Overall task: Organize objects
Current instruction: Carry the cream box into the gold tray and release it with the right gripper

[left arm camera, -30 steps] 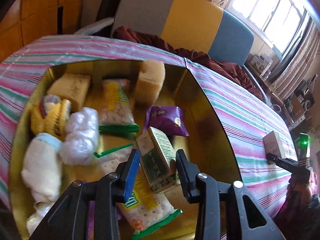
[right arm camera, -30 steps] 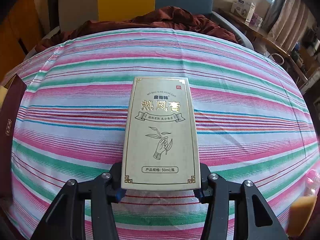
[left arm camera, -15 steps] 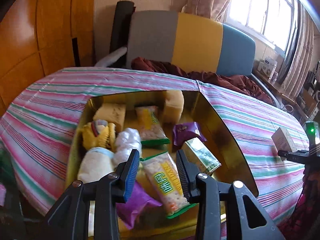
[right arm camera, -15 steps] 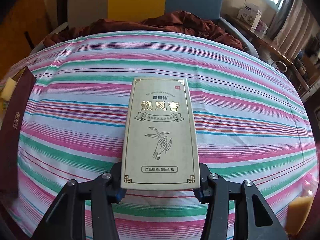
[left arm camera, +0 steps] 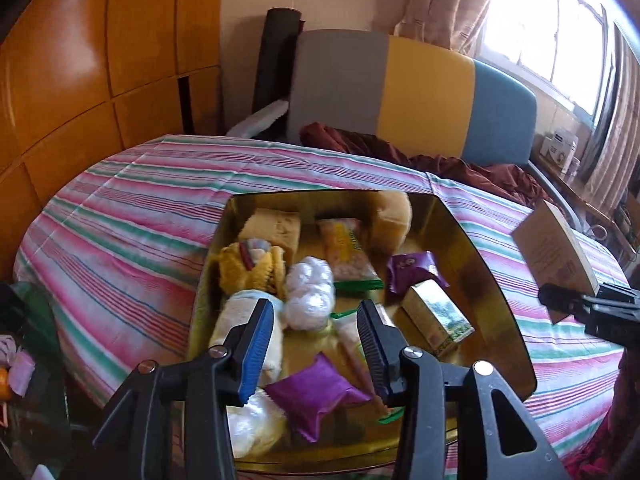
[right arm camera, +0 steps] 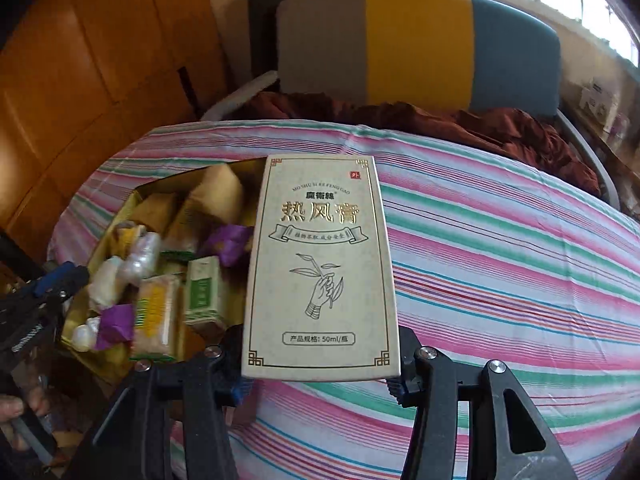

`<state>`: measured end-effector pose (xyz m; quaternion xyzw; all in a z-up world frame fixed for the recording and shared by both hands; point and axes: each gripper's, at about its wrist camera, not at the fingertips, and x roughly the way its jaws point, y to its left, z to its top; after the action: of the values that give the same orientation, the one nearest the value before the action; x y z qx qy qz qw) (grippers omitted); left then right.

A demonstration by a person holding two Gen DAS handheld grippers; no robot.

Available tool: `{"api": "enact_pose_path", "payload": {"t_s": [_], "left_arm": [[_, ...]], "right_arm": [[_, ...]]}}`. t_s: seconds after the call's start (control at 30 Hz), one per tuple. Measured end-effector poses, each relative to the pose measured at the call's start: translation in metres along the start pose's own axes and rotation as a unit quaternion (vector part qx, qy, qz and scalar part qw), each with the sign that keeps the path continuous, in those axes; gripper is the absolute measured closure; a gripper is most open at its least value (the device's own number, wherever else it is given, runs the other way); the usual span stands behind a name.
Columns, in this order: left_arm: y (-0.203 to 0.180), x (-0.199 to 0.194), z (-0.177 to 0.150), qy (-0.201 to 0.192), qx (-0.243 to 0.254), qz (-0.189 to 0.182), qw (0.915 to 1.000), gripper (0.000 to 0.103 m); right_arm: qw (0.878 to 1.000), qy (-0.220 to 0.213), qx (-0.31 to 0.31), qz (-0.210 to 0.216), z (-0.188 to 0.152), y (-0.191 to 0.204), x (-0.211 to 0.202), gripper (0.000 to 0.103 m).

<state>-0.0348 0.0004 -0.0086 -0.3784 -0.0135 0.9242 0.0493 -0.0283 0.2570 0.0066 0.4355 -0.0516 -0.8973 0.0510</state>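
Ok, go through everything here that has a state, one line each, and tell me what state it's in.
Left hand-held gripper: jaws opening, nothing between them, above the tray.
Right hand-held gripper: shut on the cream box, beside the tray.
Cream box: held upright, off the striped cloth.
Gold tray: uncovered, packed with snacks.
Green box: lying tilted in the tray.
Purple packet: sealed, lying at the tray's near end.

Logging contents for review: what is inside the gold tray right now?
In the gold tray: a green box, two purple packets, cracker packs, a white bag, a yellow plush, tan sponges. The left claw hides part of the near end.
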Motion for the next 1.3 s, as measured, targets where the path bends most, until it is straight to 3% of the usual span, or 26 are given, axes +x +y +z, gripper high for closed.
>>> {"api": "enact_pose_path", "payload": {"t_s": [0.13, 0.3, 0.5, 0.67, 0.83, 0.9, 1.03, 1.17, 1.3], "left_arm": [[0.008, -0.002, 0.0, -0.002, -0.007, 0.015, 0.9999, 0.059], [0.014, -0.005, -0.002, -0.003, -0.006, 0.038, 0.9993, 0.059], [0.015, -0.009, -0.001, -0.01, 0.002, 0.068, 0.9976, 0.058], [0.013, -0.014, 0.002, -0.007, 0.004, 0.093, 0.9956, 0.058], [0.017, -0.023, 0.002, -0.021, -0.022, 0.084, 0.996, 0.058], [0.015, -0.026, 0.003, -0.027, -0.02, 0.091, 0.9953, 0.058], [0.014, -0.033, 0.004, -0.041, -0.022, 0.084, 0.9954, 0.058], [0.011, -0.04, 0.004, -0.057, -0.023, 0.081, 0.9948, 0.058], [0.007, -0.044, 0.002, -0.06, -0.016, 0.076, 0.9951, 0.058]], "right_arm": [[0.998, -0.001, -0.04, 0.037, 0.0, 0.047, 0.006, 0.051], [0.996, 0.015, -0.068, 0.055, -0.005, 0.081, 0.027, 0.051], [0.995, 0.037, -0.071, 0.067, -0.007, 0.093, 0.055, 0.05], [0.995, 0.042, -0.053, 0.073, -0.009, 0.092, 0.062, 0.041], [0.997, 0.016, -0.037, 0.069, -0.012, 0.086, 0.044, 0.033], [0.998, -0.002, -0.034, 0.052, -0.012, 0.086, 0.035, 0.032], [0.998, -0.046, -0.027, 0.017, -0.017, 0.087, 0.013, 0.019], [0.996, -0.082, -0.022, -0.008, -0.022, 0.087, -0.004, 0.016], [0.996, -0.088, -0.019, -0.007, -0.027, 0.09, -0.009, 0.014]]}}
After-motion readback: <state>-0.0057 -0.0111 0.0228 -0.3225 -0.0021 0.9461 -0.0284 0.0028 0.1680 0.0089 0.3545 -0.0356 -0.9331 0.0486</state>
